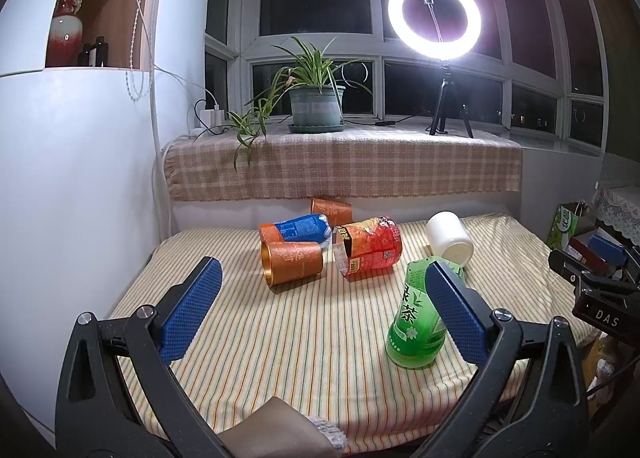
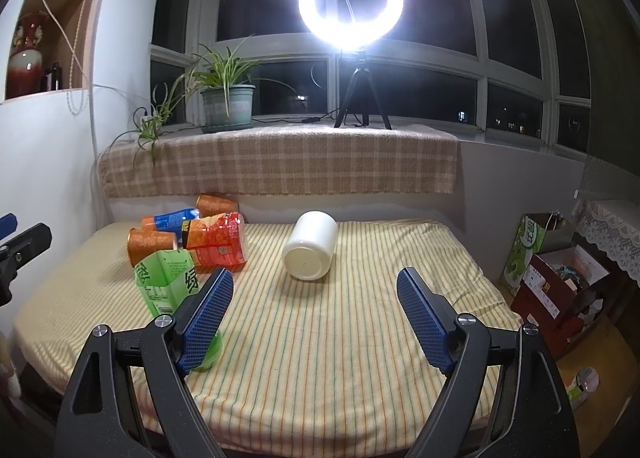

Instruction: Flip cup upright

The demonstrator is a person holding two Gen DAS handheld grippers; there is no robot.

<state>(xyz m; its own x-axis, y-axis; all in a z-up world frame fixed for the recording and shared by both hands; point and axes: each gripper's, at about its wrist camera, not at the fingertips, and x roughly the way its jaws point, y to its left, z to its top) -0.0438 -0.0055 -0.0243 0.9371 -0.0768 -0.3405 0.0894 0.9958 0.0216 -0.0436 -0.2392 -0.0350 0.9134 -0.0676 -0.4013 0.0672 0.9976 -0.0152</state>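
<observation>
A white cup (image 2: pixel 310 245) lies on its side on the striped table cloth, base toward me; it also shows in the left wrist view (image 1: pixel 449 238). A green cut bottle cup (image 1: pixel 416 322) lies tipped near the front, seen in the right wrist view (image 2: pixel 168 282) too. Copper cups (image 1: pixel 292 262), a red cup (image 1: pixel 370 248) and a blue one (image 1: pixel 304 228) lie on their sides in a cluster. My left gripper (image 1: pixel 324 278) is open and empty above the table, its right finger in front of the green cup. My right gripper (image 2: pixel 316 286) is open and empty, short of the white cup.
The striped table (image 1: pixel 300 338) meets a checked-cloth sill (image 1: pixel 344 166) holding a potted plant (image 1: pixel 316 106) and a ring light on a tripod (image 1: pixel 436 18). A white wall (image 1: pixel 80 198) stands at left. Boxes and bags (image 2: pixel 552 282) sit to the right of the table.
</observation>
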